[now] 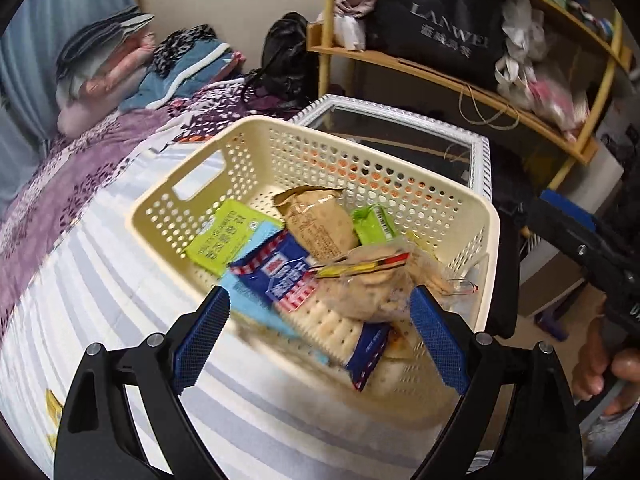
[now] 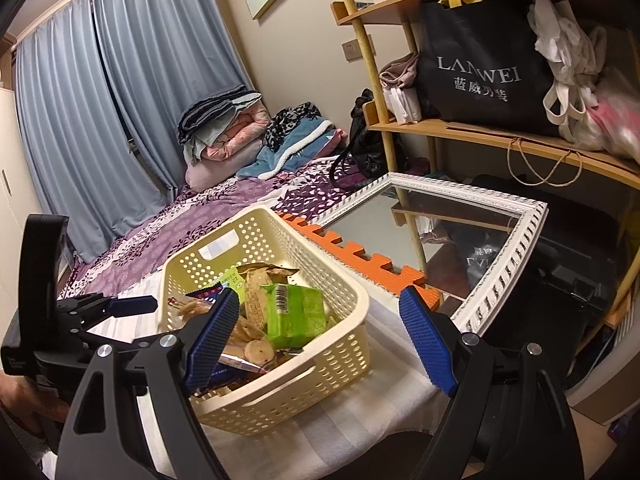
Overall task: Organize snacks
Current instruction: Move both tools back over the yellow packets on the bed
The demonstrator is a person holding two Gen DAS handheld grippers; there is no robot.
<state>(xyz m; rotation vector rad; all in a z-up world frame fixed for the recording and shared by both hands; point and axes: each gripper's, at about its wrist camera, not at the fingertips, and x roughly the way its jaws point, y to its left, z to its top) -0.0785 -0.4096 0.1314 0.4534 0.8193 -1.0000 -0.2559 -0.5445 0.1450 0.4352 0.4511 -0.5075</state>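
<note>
A cream perforated plastic basket (image 1: pixel 280 152) with cut-out handles sits on a striped white-and-grey bed cover (image 1: pixel 80 288), near the bed's edge by a white-framed mirror (image 2: pixel 504 248) and an orange foam puzzle mat (image 2: pixel 360 256).

In the left wrist view, from the basket's left wall rightward, lie a flat lime-green seaweed packet (image 1: pixel 224 240), a blue, red and white cracker packet (image 1: pixel 288 280) showing pale square crackers, a crumpled brown paper-look biscuit pouch (image 1: pixel 316 220), a clear bag of round crackers (image 1: pixel 372 284) with a red and yellow band, and a small bright green carton (image 1: pixel 374 224) by the right wall. The snacks overlap in a loose pile.

The left tool (image 1: pixel 320 332) hovers over the basket's near rim, its blue-padded jaws spread wide and gripping nothing. The right tool (image 2: pixel 320 336), seen in the right wrist view, also stands wide and empty, above the basket's near right corner.
</note>
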